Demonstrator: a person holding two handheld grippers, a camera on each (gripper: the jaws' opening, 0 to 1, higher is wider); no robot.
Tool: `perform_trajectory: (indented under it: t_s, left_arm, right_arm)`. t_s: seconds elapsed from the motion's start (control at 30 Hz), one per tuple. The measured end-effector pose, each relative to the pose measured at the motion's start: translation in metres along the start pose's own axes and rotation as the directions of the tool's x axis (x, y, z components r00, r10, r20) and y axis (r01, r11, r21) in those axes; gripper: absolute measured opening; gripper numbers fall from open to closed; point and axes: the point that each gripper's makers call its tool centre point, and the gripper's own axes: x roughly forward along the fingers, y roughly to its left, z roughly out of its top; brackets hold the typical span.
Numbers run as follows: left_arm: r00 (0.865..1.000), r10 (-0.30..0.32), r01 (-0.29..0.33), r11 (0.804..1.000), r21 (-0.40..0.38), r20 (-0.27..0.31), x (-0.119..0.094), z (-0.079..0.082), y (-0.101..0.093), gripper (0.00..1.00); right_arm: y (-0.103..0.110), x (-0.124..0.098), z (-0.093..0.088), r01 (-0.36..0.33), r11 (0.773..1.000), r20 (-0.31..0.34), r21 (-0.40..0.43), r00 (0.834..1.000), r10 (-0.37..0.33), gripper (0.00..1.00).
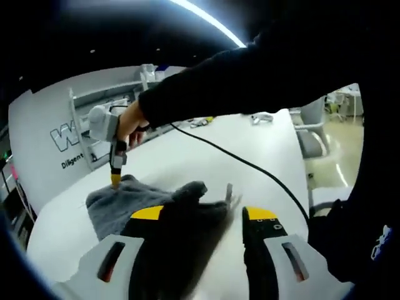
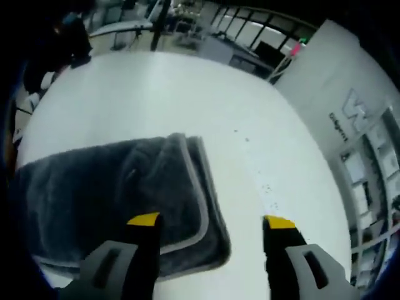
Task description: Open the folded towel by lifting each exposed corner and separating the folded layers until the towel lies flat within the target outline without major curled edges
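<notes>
Left gripper view looks along the left gripper (image 1: 203,215), whose two black jaws with yellow tips stand wide apart. A raised, blurred fold of the dark grey plush towel (image 1: 134,203) bunches up against the inner side of the left-hand jaw and across the gap; whether that jaw has any hold of the cloth cannot be told. Beyond the jaws the rest of the towel lies rumpled on the white table (image 1: 206,156). At its far edge the right gripper (image 1: 115,181) points down with its yellow tip touching the cloth, carried by a hand and a black sleeve (image 1: 250,81). A black cable (image 1: 250,165) trails across the tabletop.

Right gripper view shows the right gripper's (image 2: 212,222) jaws spread wide with nothing between them. The left-hand jaw overlaps the folded towel (image 2: 112,187), whose pale-bound edge curves round its near corner, while the right-hand jaw stands over bare table (image 2: 187,94).
</notes>
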Motion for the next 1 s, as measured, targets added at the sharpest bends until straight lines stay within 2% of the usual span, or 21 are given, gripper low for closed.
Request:
perform_trajectory:
  t_s: [0.03, 0.1, 0.17, 0.27, 0.5, 0.53, 0.63, 0.67, 0.7, 0.87, 1.0]
  left_arm:
    - [1.000, 0.013, -0.013, 1.000, 0.014, 0.000, 0.000, 0.001, 0.002, 0.79]
    - [1.000, 0.026, -0.025, 0.998, 0.057, -0.011, 0.001, 0.000, 0.004, 0.99]
    - [0.999, 0.045, -0.043, 0.997, 0.068, -0.030, -0.001, -0.002, 0.007, 0.99]
    - [0.998, 0.040, -0.037, 0.998, 0.056, -0.055, -0.001, -0.007, 0.008, 0.98]
    - [0.994, 0.074, -0.070, 0.996, 0.056, -0.074, -0.002, -0.007, 0.017, 0.97]
    - [0.993, 0.087, -0.081, 0.995, 0.066, -0.083, -0.002, -0.008, 0.020, 0.97]
    - [0.988, 0.119, -0.110, 0.989, 0.094, -0.094, -0.004, -0.007, 0.031, 0.98]
    - [0.988, 0.123, -0.115, 0.989, 0.094, -0.092, -0.006, -0.005, 0.035, 0.99]
    - [0.988, 0.124, -0.116, 0.989, 0.091, -0.092, -0.006, -0.003, 0.038, 0.99]
    - [0.986, 0.104, -0.092, 0.991, 0.093, -0.131, -0.006, -0.005, 0.041, 0.99]
    - [0.983, 0.020, 0.000, 0.995, 0.104, -0.184, -0.002, -0.009, 0.029, 0.95]
  right_arm:
    - [-0.001, -0.005, -0.004, -0.001, 1.000, -0.026, -0.009, 1.000, 0.001, 1.00]
    - [-0.005, -0.005, -0.004, 0.028, 0.999, -0.022, 0.023, 0.999, -0.028, 1.00]
    - [-0.007, -0.007, -0.005, 0.027, 0.999, -0.012, 0.033, 1.000, -0.027, 1.00]
    - [-0.010, -0.011, -0.007, 0.046, 0.998, -0.004, 0.032, 0.999, -0.046, 1.00]
    - [-0.012, -0.025, -0.006, 0.071, 0.996, 0.013, 0.048, 0.997, -0.071, 1.00]
    - [-0.012, -0.030, -0.006, 0.068, 0.996, 0.021, 0.059, 0.997, -0.069, 1.00]
    - [-0.015, -0.046, 0.003, 0.057, 0.979, 0.121, 0.195, 0.989, -0.082, 1.00]
    - [-0.016, -0.050, 0.000, 0.059, 0.974, 0.119, 0.217, 0.989, -0.086, 1.00]
    - [-0.017, -0.054, -0.003, 0.066, 0.977, 0.116, 0.205, 0.989, -0.091, 1.00]
    - [-0.019, -0.063, -0.014, 0.085, 0.978, 0.093, 0.192, 0.990, -0.105, 1.00]
    - [-0.012, -0.065, -0.023, 0.048, 0.981, 0.062, 0.189, 0.996, -0.061, 1.00]
